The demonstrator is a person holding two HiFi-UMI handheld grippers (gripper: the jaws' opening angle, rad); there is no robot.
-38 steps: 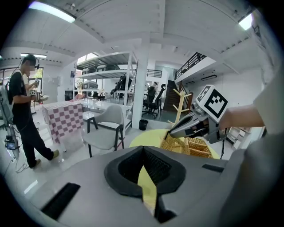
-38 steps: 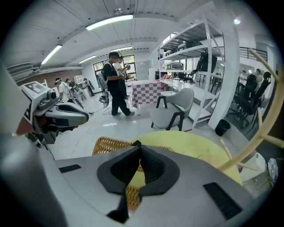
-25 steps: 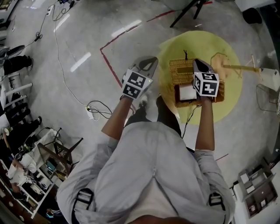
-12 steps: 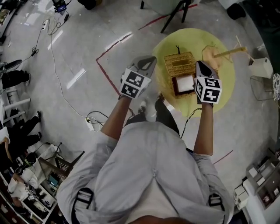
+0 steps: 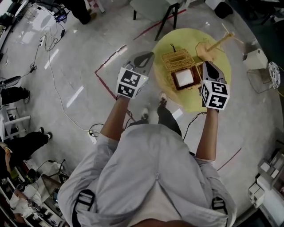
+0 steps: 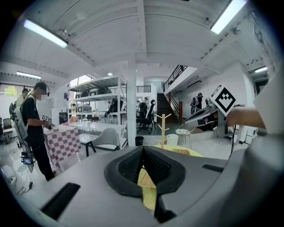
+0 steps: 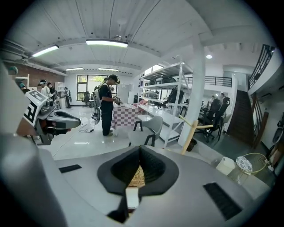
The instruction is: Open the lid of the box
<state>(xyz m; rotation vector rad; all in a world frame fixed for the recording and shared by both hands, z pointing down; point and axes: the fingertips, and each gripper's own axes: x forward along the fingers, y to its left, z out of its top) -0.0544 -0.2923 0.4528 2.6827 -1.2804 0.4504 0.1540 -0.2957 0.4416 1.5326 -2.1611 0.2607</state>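
A wicker box (image 5: 184,80) stands on the round yellow table (image 5: 195,40). It shows a white inside, and its woven lid (image 5: 176,60) lies folded back on the far side. My left gripper (image 5: 146,56) hovers off the table's left edge, shut and empty. My right gripper (image 5: 207,65) is just right of the box, shut with nothing between its jaws. Under the closed jaws, the left gripper view shows a strip of wicker (image 6: 146,179) and the right gripper view shows wicker weave (image 7: 136,177).
A wooden peg stand (image 5: 212,45) rises at the table's far right. A white bin (image 5: 255,57) and a wire basket (image 5: 262,80) sit on the floor to the right, and a chair (image 5: 155,9) stands beyond the table. Cables (image 5: 95,131) trail at the left.
My right gripper has come off the box's right side and moved to the right of it. The view has pulled back, so the table looks smaller. The left gripper has held its place.
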